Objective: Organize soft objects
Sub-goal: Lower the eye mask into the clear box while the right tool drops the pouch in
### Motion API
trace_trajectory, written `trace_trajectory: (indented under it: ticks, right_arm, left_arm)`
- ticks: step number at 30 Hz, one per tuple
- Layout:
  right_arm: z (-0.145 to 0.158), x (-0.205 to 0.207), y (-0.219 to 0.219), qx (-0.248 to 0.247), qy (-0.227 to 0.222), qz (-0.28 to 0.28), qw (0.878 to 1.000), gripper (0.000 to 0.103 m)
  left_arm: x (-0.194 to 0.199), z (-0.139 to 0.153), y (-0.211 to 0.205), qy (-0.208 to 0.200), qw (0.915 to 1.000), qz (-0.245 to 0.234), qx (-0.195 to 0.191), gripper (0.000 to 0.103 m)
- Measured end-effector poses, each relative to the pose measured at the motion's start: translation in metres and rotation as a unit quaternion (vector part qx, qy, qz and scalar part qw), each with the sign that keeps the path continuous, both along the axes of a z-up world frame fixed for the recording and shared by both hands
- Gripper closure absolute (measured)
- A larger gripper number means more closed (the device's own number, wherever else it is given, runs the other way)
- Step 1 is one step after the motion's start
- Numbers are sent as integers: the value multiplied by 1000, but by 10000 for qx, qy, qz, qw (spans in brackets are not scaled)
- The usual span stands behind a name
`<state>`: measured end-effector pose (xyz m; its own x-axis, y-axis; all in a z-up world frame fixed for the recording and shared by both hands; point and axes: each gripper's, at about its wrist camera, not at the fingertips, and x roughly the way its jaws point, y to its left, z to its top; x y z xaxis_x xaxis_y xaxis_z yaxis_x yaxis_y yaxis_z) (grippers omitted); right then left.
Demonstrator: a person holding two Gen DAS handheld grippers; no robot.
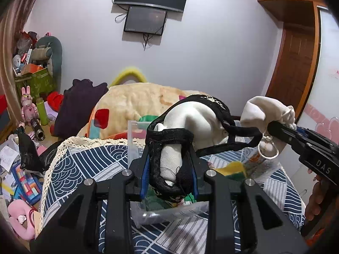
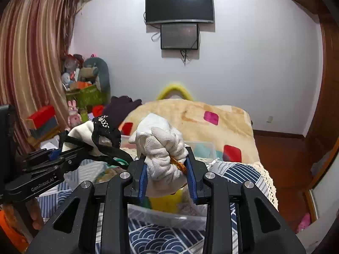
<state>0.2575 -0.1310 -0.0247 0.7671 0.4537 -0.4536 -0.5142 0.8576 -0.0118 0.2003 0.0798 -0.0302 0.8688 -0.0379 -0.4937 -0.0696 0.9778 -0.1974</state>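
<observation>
white cloth (image 2: 163, 154) clamped between right gripper (image 2: 167, 173) jaws.

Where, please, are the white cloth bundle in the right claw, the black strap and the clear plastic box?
white cloth bundle (image 2: 161, 148), right wrist view, its bunched middle.
black strap (image 1: 169, 134), left wrist view, band across the white fabric.
clear plastic box (image 1: 132, 135), left wrist view, its left wall.

Pretty clearly someone's bedroom at home: a bed with a fluffy blanket (image 2: 190, 116), TV (image 2: 179, 5) mounted on the wall, striped curtains (image 2: 31, 53) on the left, a wooden door (image 1: 294, 63), and a corner piled with plush toys (image 2: 93, 72) and a green box (image 1: 36, 82) of clutter.
</observation>
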Motion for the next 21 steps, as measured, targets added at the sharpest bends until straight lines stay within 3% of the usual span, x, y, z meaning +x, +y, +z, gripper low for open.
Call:
trace_trajectory:
  ticks: [9,15,20,21]
  right_arm:
    - [-21,22,16,-268,385,-69,9989,75]
    - [-34,33,23,-457,620,-82,9970,75]
    - [-38,39,24,-508,842,-4,9952,71]
    - [-39,39,24,-552,840,-10,9949,71]
  left_arm:
    - [28,-16,-11,379,9989,-240,104,72]
    - [44,-26,-21,569,9973,-273,374,72]
    - [48,-31,-20,718,9963,-206,413,66]
    - [49,-31,-20,732,9962,-216,408,61]
